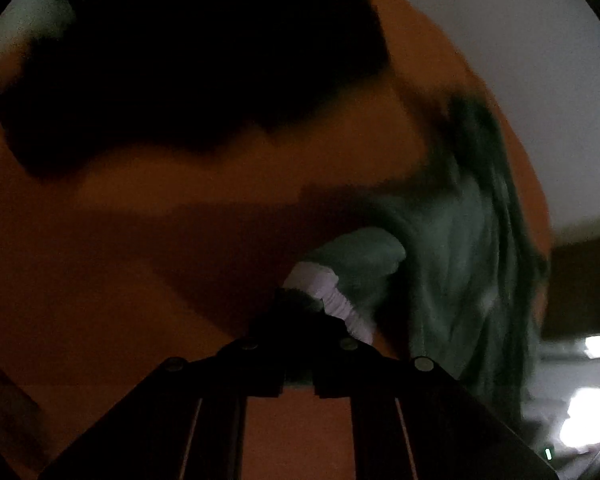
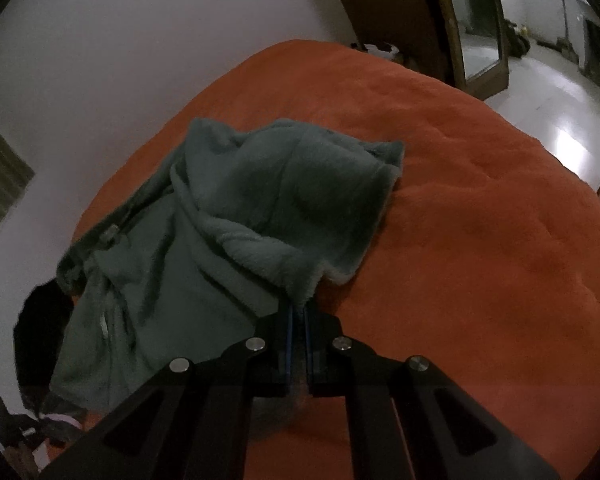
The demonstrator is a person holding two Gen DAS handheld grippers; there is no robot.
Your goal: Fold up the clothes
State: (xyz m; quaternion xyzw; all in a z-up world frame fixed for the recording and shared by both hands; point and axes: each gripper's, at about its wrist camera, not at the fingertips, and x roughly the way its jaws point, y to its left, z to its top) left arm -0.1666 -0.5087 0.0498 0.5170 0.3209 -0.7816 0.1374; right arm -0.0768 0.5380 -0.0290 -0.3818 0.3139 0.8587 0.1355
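Note:
A grey-green fleece garment [image 2: 228, 216] lies crumpled on an orange bed cover [image 2: 480, 220]. My right gripper [image 2: 299, 306] is shut on the garment's fleece edge and holds that fold just above the cover. My left gripper [image 1: 300, 300] is shut on the garment's white ribbed cuff [image 1: 332, 296]; the rest of the garment [image 1: 460, 248] hangs to the right in the left wrist view. In the right wrist view the left gripper [image 2: 28, 428] shows at the bottom left by the garment's lower end.
A large dark shape [image 1: 188, 68], blurred, lies on the orange cover [image 1: 100, 260] at the back. A white wall [image 2: 120, 60] runs along the bed's left side. A wood-framed mirror [image 2: 476, 24] and bright floor [image 2: 560, 100] are at the right.

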